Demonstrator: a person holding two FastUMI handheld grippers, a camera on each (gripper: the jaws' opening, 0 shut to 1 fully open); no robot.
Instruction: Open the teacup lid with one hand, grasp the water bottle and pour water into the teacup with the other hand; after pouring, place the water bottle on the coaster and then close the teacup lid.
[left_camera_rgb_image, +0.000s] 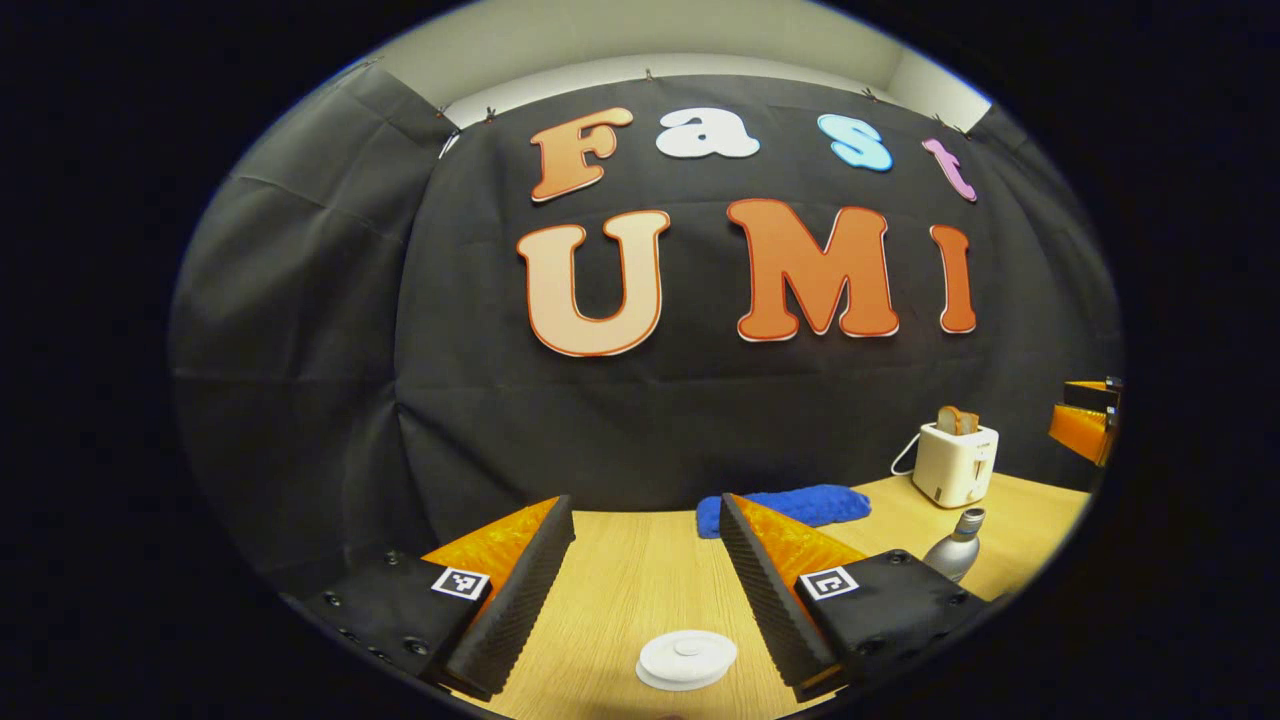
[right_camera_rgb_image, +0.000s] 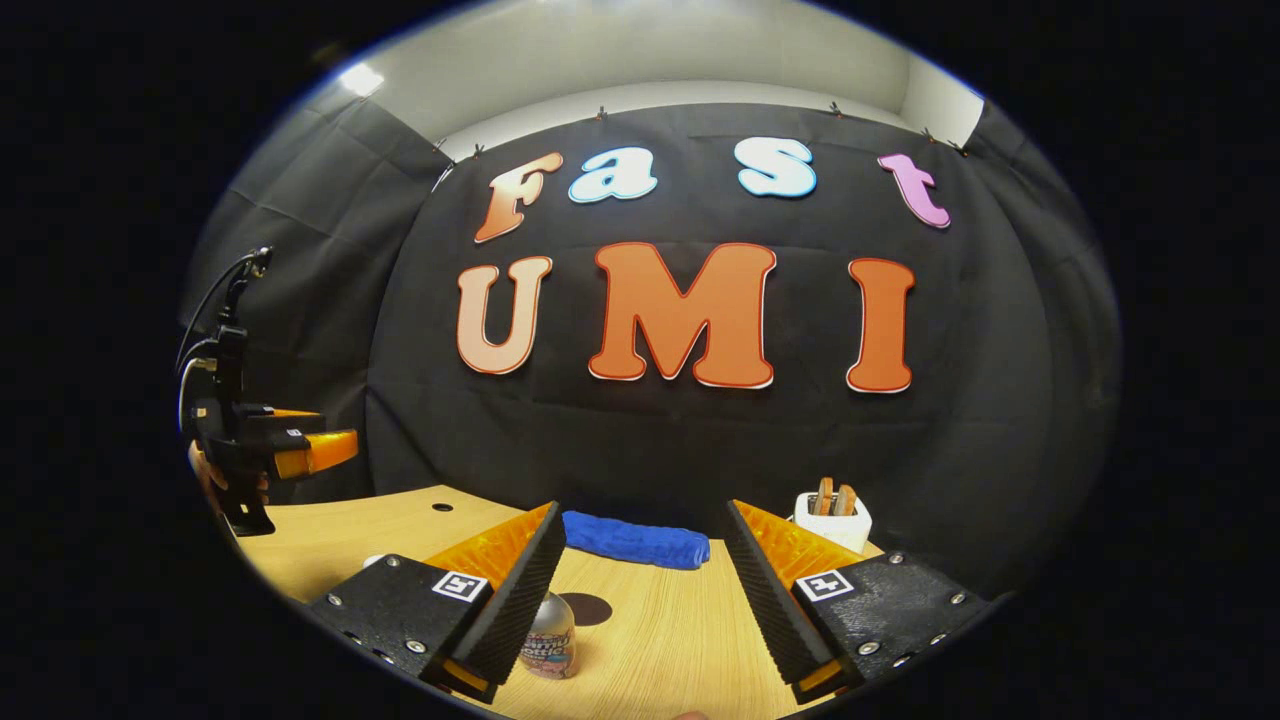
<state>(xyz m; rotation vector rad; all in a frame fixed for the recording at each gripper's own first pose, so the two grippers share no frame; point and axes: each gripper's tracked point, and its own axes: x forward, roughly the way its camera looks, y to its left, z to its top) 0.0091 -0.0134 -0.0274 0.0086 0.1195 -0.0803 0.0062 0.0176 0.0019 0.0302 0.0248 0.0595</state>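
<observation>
The white teacup lid (left_camera_rgb_image: 686, 658) with a small knob lies low between my left gripper's (left_camera_rgb_image: 645, 505) open fingers, nothing touching it; the cup beneath it is mostly hidden. The water bottle (left_camera_rgb_image: 955, 545), silvery with a grey cap, stands upright on the table to the right of that gripper. In the right gripper view the bottle (right_camera_rgb_image: 550, 635) stands just inside the left finger, partly hidden by it, and my right gripper (right_camera_rgb_image: 643, 510) is open around empty space. A dark round coaster (right_camera_rgb_image: 585, 607) lies right behind the bottle.
A rolled blue towel (left_camera_rgb_image: 785, 505) (right_camera_rgb_image: 635, 540) lies at the back of the wooden table (right_camera_rgb_image: 660, 620). A white toaster (left_camera_rgb_image: 955, 462) (right_camera_rgb_image: 832, 515) with bread stands at the back right. The left gripper (right_camera_rgb_image: 320, 440), held by a hand, hovers over the table's left side.
</observation>
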